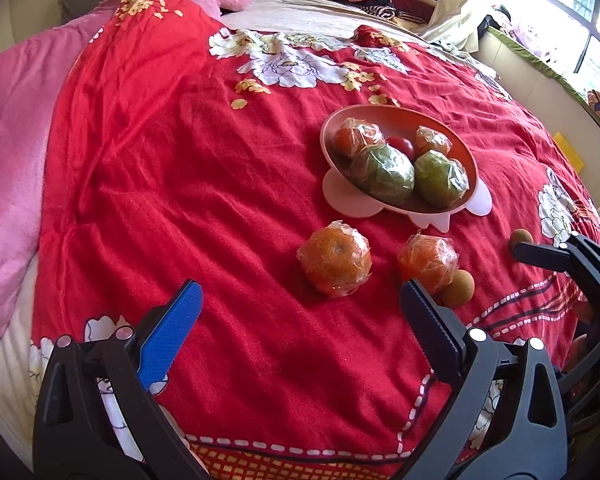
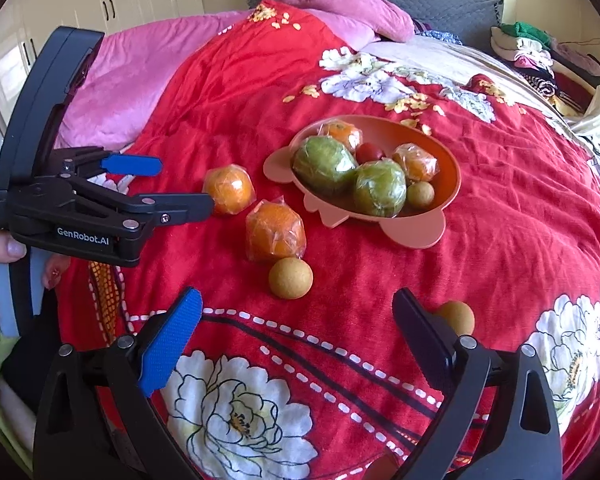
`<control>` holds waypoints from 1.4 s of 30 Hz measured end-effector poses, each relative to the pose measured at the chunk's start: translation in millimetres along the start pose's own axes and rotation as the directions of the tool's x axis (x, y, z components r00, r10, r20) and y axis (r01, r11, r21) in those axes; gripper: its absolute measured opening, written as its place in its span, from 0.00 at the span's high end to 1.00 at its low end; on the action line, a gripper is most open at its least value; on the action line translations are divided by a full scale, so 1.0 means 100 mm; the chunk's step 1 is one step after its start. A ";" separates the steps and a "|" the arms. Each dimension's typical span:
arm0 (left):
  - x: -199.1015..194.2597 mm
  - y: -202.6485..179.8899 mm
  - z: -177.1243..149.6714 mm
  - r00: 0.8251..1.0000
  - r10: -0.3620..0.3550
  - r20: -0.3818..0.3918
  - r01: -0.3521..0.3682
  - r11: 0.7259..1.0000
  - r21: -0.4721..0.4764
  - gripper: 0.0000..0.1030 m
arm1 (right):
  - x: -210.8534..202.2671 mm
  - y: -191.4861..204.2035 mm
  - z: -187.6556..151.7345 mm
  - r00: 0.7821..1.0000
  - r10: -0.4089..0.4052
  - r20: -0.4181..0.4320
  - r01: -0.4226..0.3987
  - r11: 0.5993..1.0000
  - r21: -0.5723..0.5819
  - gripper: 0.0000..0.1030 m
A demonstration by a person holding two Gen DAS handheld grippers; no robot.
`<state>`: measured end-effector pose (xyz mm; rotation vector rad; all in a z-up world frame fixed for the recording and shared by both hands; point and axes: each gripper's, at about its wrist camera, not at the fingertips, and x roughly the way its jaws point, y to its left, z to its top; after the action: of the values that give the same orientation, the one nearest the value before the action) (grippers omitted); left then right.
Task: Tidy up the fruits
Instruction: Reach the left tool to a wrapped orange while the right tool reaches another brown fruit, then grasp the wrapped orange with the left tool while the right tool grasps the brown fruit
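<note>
Fruit sorting: both grippers open over the bed

I hold the left gripper [image 1: 300, 300] and right gripper [image 2: 296, 308] empty, jaws apart; two wrapped oranges [image 2: 275, 232] and two small brown fruits [image 2: 291, 278] lie loose on the bed [image 2: 520, 216] beside the pink bowl [image 2: 454, 172], presumably awaiting transfer

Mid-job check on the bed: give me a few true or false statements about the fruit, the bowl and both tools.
1. Two green wrapped fruits lie in the pink bowl. True.
2. The bowl holds no small red fruit. False: a small red fruit sits between the wrapped ones.
3. Two wrapped oranges lie on the red bedspread outside the bowl. True.
4. The right tool is clamped on a round tan fruit. False: its jaws are open and empty, with the fruit beyond them.
5. The left tool holds an orange. False: it is open with nothing between its jaws.
</note>
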<state>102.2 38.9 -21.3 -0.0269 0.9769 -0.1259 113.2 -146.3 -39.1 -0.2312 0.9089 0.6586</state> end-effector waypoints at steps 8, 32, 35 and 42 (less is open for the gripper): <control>0.06 0.00 0.01 1.000 -0.026 -0.004 0.026 1.000 -0.003 0.27 | 0.22 0.02 0.02 0.999 0.029 -0.043 -0.031 0.999 -0.028 0.54; 0.39 -0.15 0.18 0.998 -0.037 -0.040 0.039 0.998 0.046 0.65 | 0.03 -0.19 0.03 0.998 0.060 0.020 -0.060 0.997 0.038 0.75; 0.38 -0.13 0.22 0.997 -0.058 -0.048 0.060 0.998 0.035 0.66 | -0.02 -0.23 0.05 0.998 0.054 0.033 -0.055 0.997 0.045 0.75; 0.21 -0.14 0.30 0.995 -0.102 -0.020 0.103 0.994 0.028 0.66 | -0.14 -0.34 0.12 0.997 0.041 0.067 -0.045 0.997 0.064 0.75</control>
<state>137.1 21.8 -20.3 -0.0489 0.9925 -0.2353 136.4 -173.4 -24.0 -0.1312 0.8725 0.6715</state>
